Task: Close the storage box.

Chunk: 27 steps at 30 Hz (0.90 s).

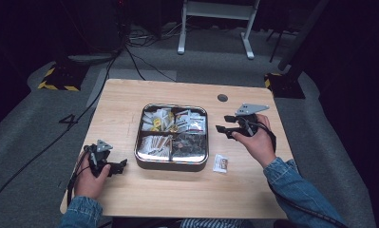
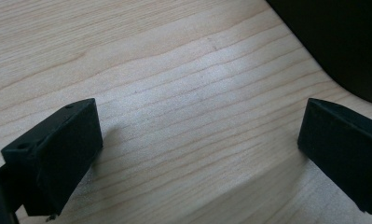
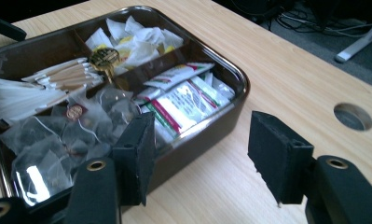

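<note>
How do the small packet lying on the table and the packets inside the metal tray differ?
The small packet lies alone on the bare table, to the right of the metal tray; the tray's packets are piled together in compartments. The small packet is apart from everything; the tray's packets overlap one another. Both kinds are flat, light-coloured sachets, and no gripper holds either.

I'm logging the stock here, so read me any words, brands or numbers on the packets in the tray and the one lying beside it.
Nothing can be read.
Packets in the tray: red and green print, blurred.
Packet on the table: print too small.
</note>
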Available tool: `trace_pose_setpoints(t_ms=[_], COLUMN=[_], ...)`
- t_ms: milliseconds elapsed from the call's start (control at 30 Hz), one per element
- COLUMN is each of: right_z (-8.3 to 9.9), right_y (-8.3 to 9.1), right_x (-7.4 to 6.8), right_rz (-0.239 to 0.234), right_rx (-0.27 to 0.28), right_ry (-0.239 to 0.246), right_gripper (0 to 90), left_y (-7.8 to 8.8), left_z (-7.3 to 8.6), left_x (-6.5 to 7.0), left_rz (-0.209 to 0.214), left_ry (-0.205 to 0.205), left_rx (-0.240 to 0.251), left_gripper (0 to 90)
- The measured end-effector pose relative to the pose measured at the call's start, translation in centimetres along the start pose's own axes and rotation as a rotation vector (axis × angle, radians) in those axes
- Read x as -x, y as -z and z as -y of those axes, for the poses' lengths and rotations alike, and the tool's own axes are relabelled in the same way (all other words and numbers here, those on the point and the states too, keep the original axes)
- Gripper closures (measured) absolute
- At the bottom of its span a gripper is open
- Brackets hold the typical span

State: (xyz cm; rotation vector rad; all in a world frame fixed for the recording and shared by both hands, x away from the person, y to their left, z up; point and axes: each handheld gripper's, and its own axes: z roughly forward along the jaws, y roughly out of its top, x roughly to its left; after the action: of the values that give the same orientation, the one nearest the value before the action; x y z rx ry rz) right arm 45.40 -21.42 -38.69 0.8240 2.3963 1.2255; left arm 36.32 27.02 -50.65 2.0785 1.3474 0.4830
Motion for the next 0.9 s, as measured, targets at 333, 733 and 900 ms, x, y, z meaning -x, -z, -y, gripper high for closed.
trace_pose_setpoints(t_ms=[333,733,900], right_z=[2.9,6.6,8.3], right_y=[1.7,3.8,3.8], right_x=[0.4,1.0,1.1], right_rz=[0.02,0.056,0.065], right_rx=[-0.019,-0.042,-0.042], right_ry=[-0.04,-0.114,-0.155], right_gripper=[42.3,41.5,41.5], left_y=[0.0,0.0,0.0], left_z=[0.0,0.0,0.0], left_x=[0.0,0.0,0.0], left_rz=[0.004,0.003,0.003], left_ry=[-0.003,-0.003,-0.003], left_rx=[-0.001,-0.001,-0.001], left_gripper=[0.0,0.0,0.0])
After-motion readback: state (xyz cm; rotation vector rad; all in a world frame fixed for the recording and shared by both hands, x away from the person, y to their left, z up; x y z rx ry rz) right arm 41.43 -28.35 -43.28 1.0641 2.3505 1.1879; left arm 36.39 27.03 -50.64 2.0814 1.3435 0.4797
